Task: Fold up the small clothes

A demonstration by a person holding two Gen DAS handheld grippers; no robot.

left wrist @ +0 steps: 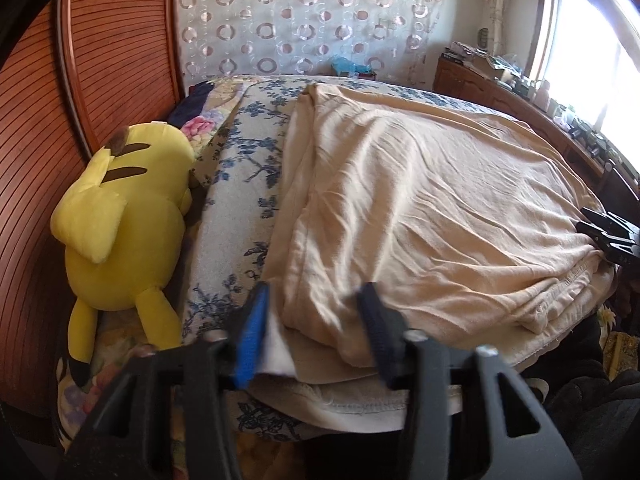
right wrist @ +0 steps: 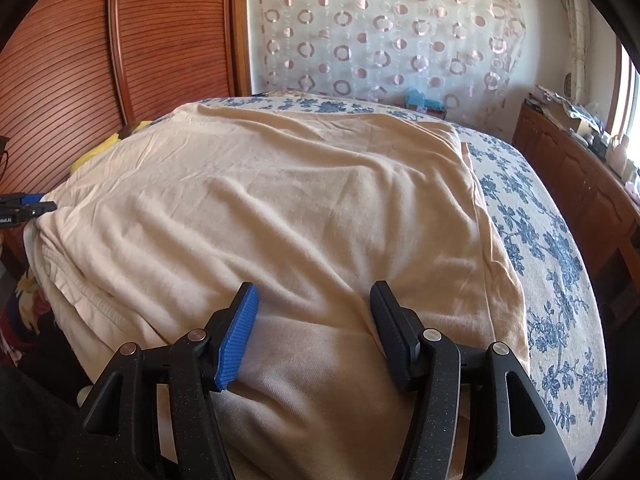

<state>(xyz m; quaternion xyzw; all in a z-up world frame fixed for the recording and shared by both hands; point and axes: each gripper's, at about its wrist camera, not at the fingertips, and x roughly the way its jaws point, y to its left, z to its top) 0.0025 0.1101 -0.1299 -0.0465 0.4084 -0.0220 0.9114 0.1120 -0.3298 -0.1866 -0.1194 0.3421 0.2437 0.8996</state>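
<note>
Spread-jawed black left gripper [left wrist: 310, 326] and right gripper [right wrist: 316, 336] straddle near corners of the soft, light cream knit garment [right wrist: 280, 200], lying on the blue-floral bedspread [right wrist: 552, 248]; likely best pinched at hems.

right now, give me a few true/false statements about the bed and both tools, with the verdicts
1. The cream garment lies spread on the floral bedspread. True.
2. The left tool is shut on the garment. False: its jaws stand open around the near fold.
3. A yellow plush toy lies left of the garment. True.
4. The right tool hovers over bare bedspread. False: it is open over the garment's near edge.
</note>
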